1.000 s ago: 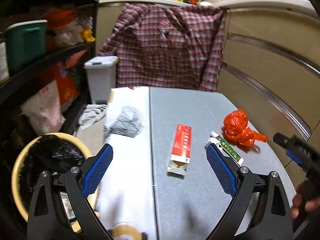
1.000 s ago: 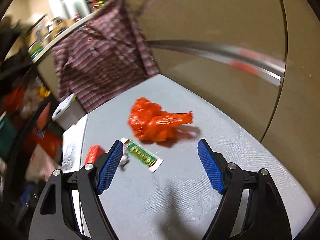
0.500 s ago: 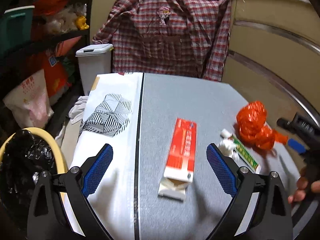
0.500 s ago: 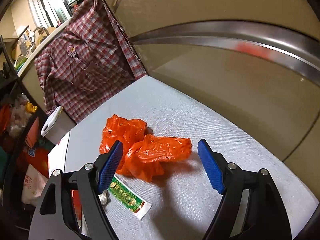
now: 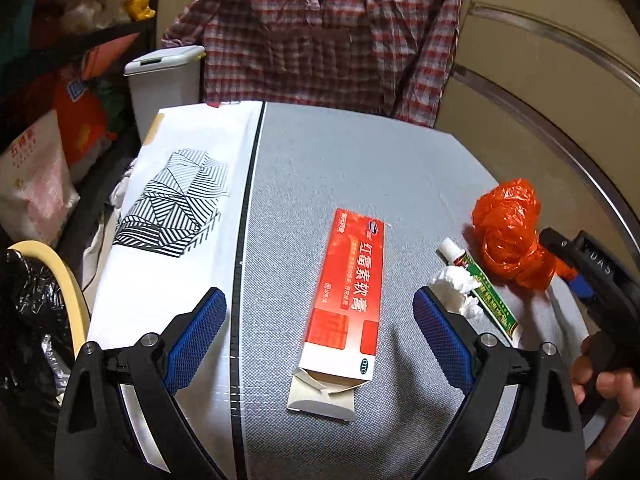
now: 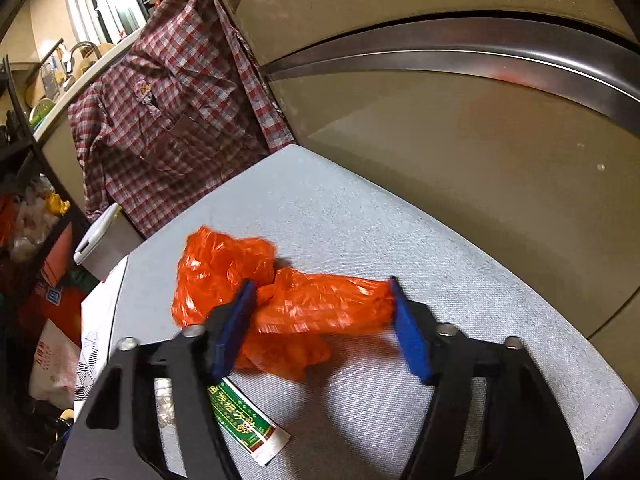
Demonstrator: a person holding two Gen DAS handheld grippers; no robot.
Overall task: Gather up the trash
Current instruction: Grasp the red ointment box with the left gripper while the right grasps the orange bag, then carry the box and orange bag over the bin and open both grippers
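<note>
A red and white carton [image 5: 349,308] lies on the grey table [image 5: 340,168], its near flap open, between the fingers of my open left gripper [image 5: 318,336]. To its right lie crumpled white tissue [image 5: 456,286], a green tube [image 5: 486,298] and an orange plastic bag [image 5: 508,234]. My right gripper [image 6: 322,330] is open and straddles the orange bag [image 6: 304,304], fingers either side of it and low to the table. The green tube [image 6: 242,420] lies by its left finger. The right gripper also shows in the left wrist view [image 5: 588,272].
A bin with a black liner and yellow rim [image 5: 44,280] stands low at the left. A white patterned cloth [image 5: 176,204] covers the table's left part. A plaid shirt [image 5: 320,32] hangs behind. A white lidded bin [image 5: 164,76] and shelves stand at back left. A beige wall [image 6: 460,140] runs along the right.
Both grippers have moved forward and down. The carton now sits between the left fingers, and the right fingers have come around the orange bag.
</note>
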